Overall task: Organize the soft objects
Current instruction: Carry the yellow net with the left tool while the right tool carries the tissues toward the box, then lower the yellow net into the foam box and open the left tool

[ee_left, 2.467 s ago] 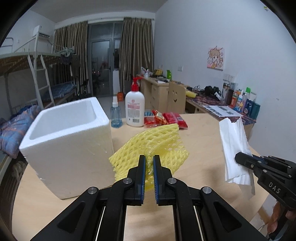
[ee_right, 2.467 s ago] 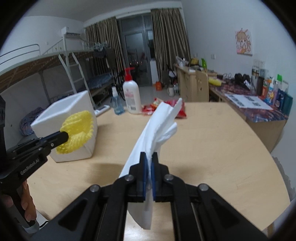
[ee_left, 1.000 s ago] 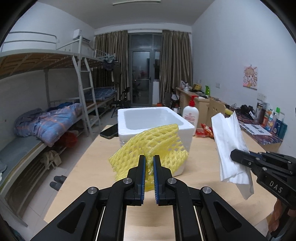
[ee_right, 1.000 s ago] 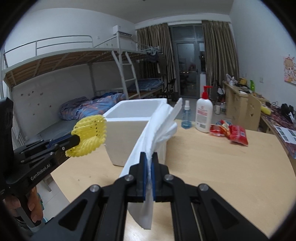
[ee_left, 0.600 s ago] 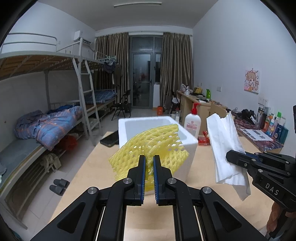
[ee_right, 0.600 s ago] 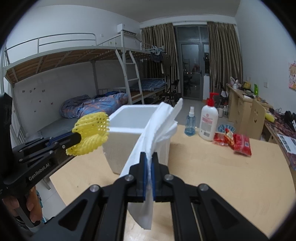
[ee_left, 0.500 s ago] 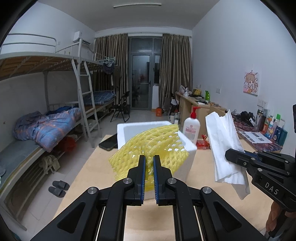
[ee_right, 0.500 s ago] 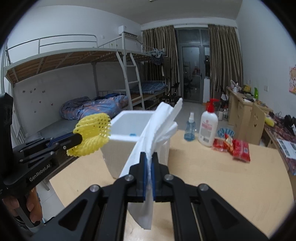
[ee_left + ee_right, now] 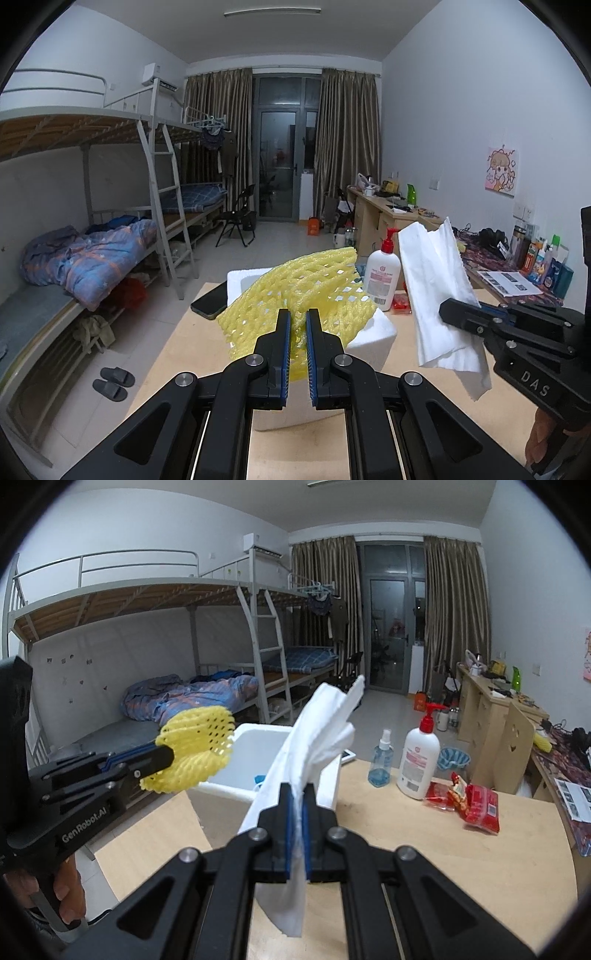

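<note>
Box point(image 9: 325, 775) behind tissue point(image 9: 317, 738) | left tool point(image 9: 298, 325) pinches mesh point(image 9: 314, 280) | right tool point(image 9: 298, 805) pinches tissue

A: Where are you working?
B: You're in a dormitory room: metal bunk beds point(image 9: 110, 177) with a ladder point(image 9: 267, 664), study desks point(image 9: 384, 218) along the wall, curtained balcony door point(image 9: 282, 166).

Both black claws, left claw point(image 9: 298, 332) and right claw point(image 9: 298, 805), have blue pads, silver screws, white lettering.
</note>
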Motion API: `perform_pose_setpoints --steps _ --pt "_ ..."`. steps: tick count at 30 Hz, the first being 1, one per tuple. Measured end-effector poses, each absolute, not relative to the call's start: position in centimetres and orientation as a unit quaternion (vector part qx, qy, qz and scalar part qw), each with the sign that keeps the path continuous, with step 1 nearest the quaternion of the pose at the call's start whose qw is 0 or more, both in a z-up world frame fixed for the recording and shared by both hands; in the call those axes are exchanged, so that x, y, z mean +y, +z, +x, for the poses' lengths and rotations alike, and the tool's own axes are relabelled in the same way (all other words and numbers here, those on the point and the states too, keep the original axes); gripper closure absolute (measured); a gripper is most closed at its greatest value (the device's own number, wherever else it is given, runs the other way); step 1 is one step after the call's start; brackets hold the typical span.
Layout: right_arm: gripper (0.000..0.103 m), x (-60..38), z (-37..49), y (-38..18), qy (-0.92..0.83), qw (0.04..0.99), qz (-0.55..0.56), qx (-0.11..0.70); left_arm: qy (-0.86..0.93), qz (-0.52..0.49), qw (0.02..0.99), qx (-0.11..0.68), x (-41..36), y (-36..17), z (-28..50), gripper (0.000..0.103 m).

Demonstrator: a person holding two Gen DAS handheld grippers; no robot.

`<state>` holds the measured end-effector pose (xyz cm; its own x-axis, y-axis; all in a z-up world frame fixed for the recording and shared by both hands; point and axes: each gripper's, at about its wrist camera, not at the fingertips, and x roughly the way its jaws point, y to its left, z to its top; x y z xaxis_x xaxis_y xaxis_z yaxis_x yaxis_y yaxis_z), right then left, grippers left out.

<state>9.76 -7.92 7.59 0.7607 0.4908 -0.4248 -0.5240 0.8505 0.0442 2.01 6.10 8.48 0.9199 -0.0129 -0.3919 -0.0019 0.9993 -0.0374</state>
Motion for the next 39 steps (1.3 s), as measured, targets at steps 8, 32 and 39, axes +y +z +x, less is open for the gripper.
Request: perform_pose_setpoints --steps 8,32,39 --pt "0.096 -7.3 11.3 7.9 0.270 0.936 -0.042 0.220 -0.011 -0.020 0.978 0.208 6.0 8.8 5.4 0.095" --pt "0.096 -7.6 14.7 7.2 0.256 0.937 -0.041 0.233 -0.011 -0.017 0.964 0.264 5.5 6.5 15.1 0.095" --pt "0.096 -7.7 14.7 7.2 0.253 0.938 -0.039 0.233 -0.007 -0.024 0.964 0.264 5.7 6.4 15.3 0.094"
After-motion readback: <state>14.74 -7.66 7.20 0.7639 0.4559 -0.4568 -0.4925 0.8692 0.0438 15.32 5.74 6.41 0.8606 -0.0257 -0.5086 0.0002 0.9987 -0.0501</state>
